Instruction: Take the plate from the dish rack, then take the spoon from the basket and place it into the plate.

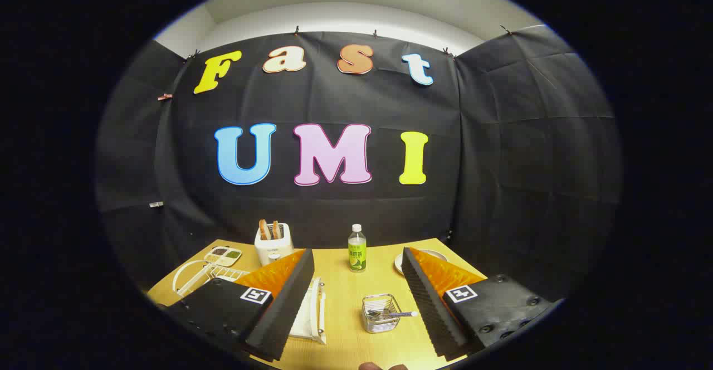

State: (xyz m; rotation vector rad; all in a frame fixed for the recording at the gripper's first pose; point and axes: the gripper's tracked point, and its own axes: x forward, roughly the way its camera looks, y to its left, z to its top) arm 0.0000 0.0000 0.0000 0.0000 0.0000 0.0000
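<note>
Your hand-held gripper (356, 297) hangs above the counter (345, 342) with its fingers spread wide and nothing between them. Between the fingers, nearer the right one, sits the small wire basket (380, 313), and the spoon (392, 315) lies across it with its handle pointing toward the right finger. The white dish rack (312, 317) lies partly hidden behind your left finger. Beyond the right fingertip you can see the plate's (429, 254) rim on the counter. A green bottle (357, 248) and a toaster (273, 243) stand farther back.
</note>
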